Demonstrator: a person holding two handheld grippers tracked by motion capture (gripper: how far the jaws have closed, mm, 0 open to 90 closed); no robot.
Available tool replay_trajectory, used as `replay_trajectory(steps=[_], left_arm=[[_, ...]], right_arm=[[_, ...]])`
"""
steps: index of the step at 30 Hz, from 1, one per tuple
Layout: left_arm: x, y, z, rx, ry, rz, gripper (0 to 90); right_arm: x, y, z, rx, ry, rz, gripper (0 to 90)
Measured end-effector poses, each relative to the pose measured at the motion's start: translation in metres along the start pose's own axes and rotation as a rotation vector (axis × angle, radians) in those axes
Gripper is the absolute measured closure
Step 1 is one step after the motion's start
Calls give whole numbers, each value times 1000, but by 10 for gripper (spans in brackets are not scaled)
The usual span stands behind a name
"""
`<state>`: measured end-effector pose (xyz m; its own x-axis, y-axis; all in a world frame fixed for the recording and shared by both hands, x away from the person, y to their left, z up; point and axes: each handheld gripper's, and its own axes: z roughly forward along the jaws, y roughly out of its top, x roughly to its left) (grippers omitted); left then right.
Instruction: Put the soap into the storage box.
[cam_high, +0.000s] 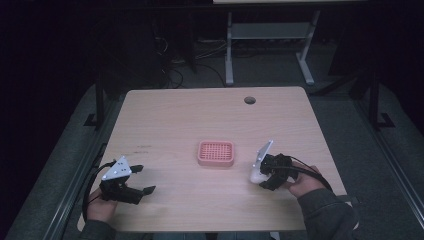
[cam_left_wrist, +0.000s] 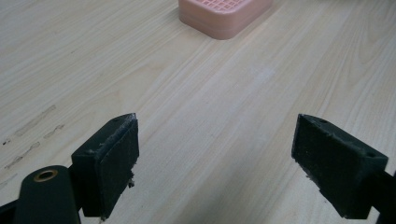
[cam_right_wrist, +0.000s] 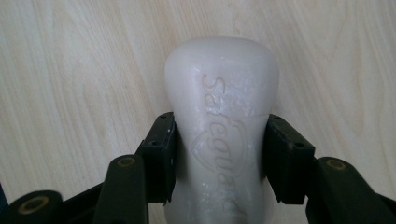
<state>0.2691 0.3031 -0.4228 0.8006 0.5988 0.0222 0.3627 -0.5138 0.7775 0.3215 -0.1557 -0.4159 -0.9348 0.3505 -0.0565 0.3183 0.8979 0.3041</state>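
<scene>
Soap bar (cam_right_wrist: 219, 121) pinched in right gripper (cam_right_wrist: 219, 154) jaws, lower end cut off; left gripper (cam_left_wrist: 215, 158) jaws spread.

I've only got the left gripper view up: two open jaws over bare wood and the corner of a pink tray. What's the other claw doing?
Observer: The right claw is shut on a white soap bar, one jaw on each side of it.
Operator: Where is that compared with the tray?
Observer: In the high view, the soap bar sits to the right of the pink tray, apart from it, near the table's front edge.
Operator: Anything in the tray yet?
Observer: No, its grid top is bare.
Operator: And my left claw?
Observer: The left claw is at the front left of the table, open, nothing between its jaws.
</scene>
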Motion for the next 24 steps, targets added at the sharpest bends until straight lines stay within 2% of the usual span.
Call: replay_trajectory(steps=[24], left_arm=[[1,0,-1,-7,3,-4,148]], right_arm=[[-13,39,-3,-15,26,-59,492]])
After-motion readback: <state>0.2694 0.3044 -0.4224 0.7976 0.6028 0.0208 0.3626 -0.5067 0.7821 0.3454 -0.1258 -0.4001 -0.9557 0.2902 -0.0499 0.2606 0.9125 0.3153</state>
